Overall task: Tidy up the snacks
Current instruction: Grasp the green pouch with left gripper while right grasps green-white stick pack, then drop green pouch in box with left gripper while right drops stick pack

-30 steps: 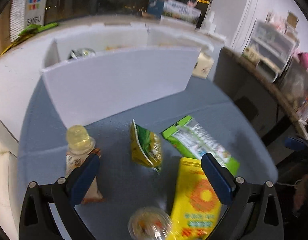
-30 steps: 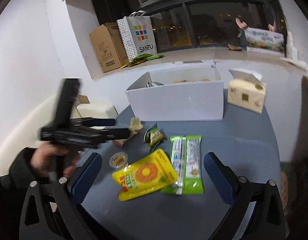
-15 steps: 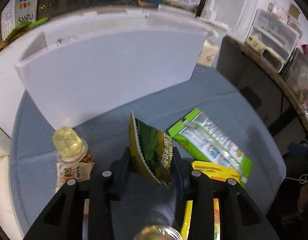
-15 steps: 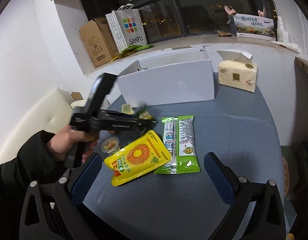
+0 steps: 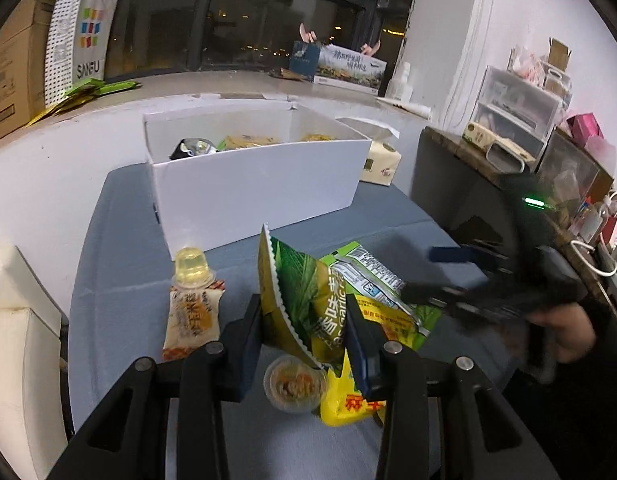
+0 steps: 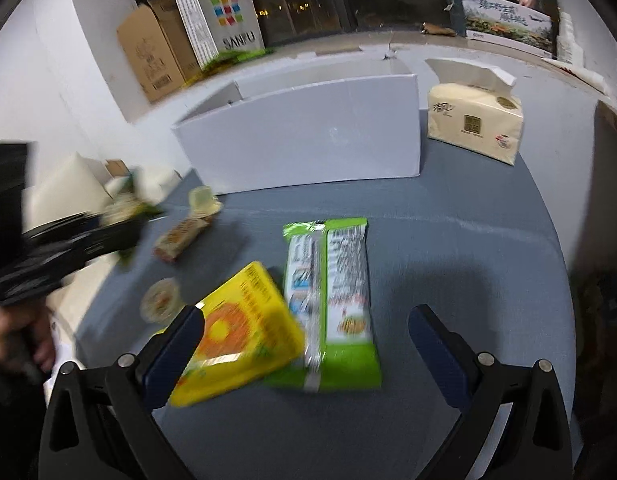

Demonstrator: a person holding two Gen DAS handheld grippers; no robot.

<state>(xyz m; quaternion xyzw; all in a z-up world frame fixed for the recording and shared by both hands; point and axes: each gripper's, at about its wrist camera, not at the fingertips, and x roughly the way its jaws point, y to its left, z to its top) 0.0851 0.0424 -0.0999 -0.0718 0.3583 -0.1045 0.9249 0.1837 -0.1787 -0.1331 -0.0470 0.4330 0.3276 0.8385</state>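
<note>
Left gripper (image 5: 304, 332) angled downward, pads clamped on a green pea snack bag (image 5: 300, 300), lifted off the blue table (image 5: 120, 280); bag upright, long axis near vertical, serrated edge toward the white box (image 5: 260, 184). Below it, jelly cup (image 5: 294, 386) and yellow pouch (image 5: 348, 396) flat on the table. Right gripper (image 6: 306, 354) tilted down, jaws wide apart, over the green wafer pack (image 6: 334, 300), long axis pointing toward the box.
</note>
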